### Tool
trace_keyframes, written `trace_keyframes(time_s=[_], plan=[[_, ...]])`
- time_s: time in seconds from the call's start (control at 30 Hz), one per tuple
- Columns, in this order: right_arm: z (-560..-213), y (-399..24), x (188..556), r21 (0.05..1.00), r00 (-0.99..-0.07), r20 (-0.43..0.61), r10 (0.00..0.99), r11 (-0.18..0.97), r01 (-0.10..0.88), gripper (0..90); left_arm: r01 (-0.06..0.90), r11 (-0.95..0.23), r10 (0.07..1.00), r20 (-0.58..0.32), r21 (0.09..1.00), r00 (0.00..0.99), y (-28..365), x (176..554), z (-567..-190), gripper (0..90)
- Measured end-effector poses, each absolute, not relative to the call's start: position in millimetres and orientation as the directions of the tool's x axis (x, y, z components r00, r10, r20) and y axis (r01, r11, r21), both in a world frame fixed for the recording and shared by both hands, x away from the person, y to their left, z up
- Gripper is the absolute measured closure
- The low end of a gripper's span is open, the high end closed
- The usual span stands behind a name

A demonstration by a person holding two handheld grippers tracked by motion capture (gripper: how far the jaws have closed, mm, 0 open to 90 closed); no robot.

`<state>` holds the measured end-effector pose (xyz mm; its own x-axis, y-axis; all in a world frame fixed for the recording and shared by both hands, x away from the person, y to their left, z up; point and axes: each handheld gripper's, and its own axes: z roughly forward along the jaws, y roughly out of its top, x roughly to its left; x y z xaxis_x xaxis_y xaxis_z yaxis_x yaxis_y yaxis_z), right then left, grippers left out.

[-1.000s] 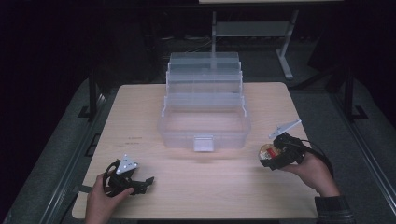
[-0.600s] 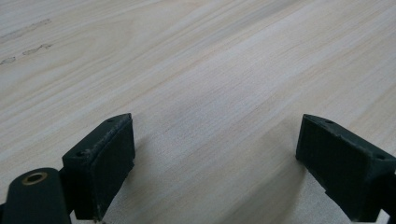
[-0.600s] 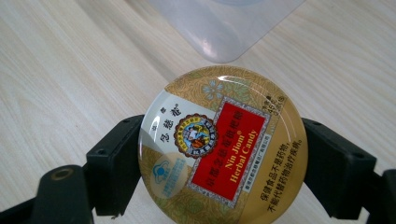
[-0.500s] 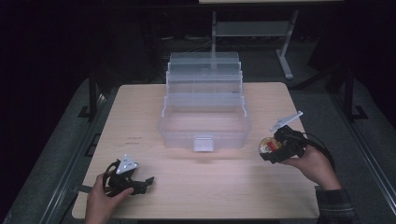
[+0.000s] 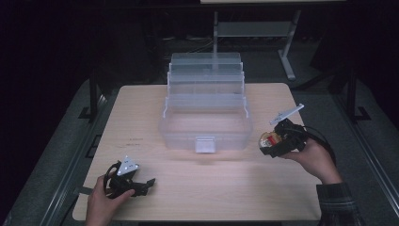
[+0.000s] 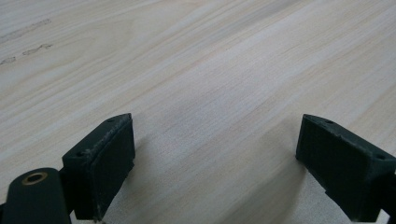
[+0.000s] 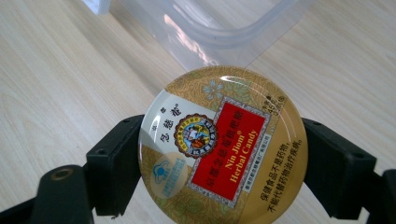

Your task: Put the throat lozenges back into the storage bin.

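One wooden table (image 5: 141, 108) carries a clear tiered storage box (image 5: 205, 110) at centre, bare board to either side. Right gripper (image 5: 273, 141), centre-right beside the box's front corner, clamps a round candy tin (image 7: 223, 145). Left gripper (image 5: 143, 183), lower left, stands wide apart, nothing between its jaws.

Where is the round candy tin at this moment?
In the high view, the candy tin is at the table's right side, clamped in the right gripper, beside the clear plastic box.
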<state>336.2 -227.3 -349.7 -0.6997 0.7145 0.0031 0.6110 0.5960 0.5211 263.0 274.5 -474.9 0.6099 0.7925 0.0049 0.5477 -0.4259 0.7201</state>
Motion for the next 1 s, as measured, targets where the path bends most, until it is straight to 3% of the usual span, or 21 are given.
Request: trace_keyframes(time_s=[1.0], plan=[[-329.0, -196.8, 374.2, 0.535, -0.714, 0.003, 0.700, 0.602, 0.593, 19.9, 0.546, -0.431, 0.790, 0.009, 0.718, 0.613, 274.8, 263.2, -474.7, 10.8]])
